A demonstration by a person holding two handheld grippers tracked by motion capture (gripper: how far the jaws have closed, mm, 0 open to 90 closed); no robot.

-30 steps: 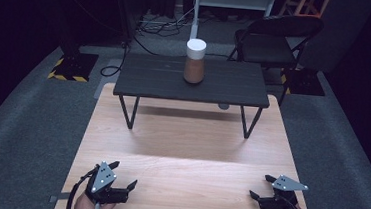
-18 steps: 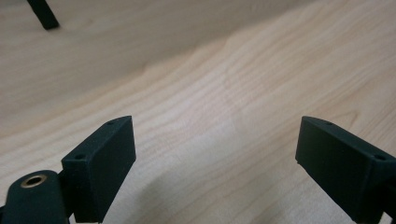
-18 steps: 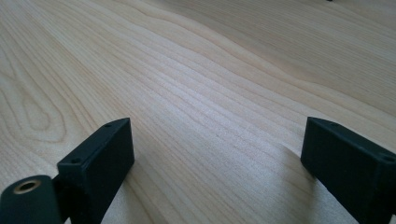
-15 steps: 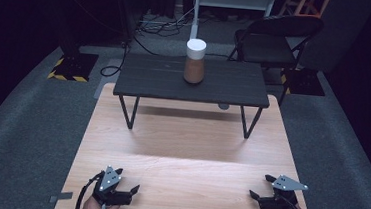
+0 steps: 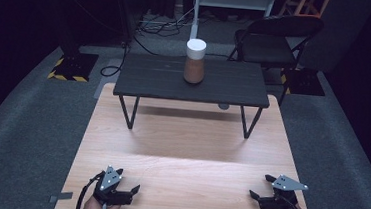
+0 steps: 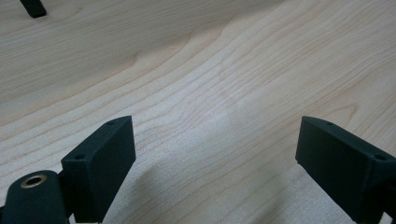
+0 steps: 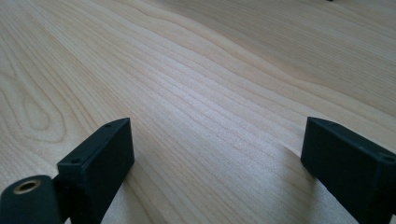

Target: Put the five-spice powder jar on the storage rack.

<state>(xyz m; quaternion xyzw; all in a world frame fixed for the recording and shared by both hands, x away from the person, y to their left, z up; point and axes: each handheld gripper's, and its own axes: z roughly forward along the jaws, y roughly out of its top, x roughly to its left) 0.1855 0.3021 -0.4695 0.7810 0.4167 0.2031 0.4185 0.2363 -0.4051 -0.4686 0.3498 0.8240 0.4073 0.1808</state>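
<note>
Grippers sit low in the frame on the pale wooden table (image 5: 185,149): left gripper (image 5: 122,189) at lower left, right gripper (image 5: 262,190) at lower right, both with jaws apart and nothing between them. Top centre, a white-lidded brown jar (image 5: 195,61) stands on a black bench (image 5: 140,78); a folding chair (image 5: 274,39) and cables lie behind in the dark room.

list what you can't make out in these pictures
- Brown jar with white lid, high view: too small and distant to tell contents.
- Person's hands, high view: cut off by the bottom edge.
- Folding chair, high view: legs lost in the dark background.
- Left claw, left gripper view: its body is cut off below.
</note>
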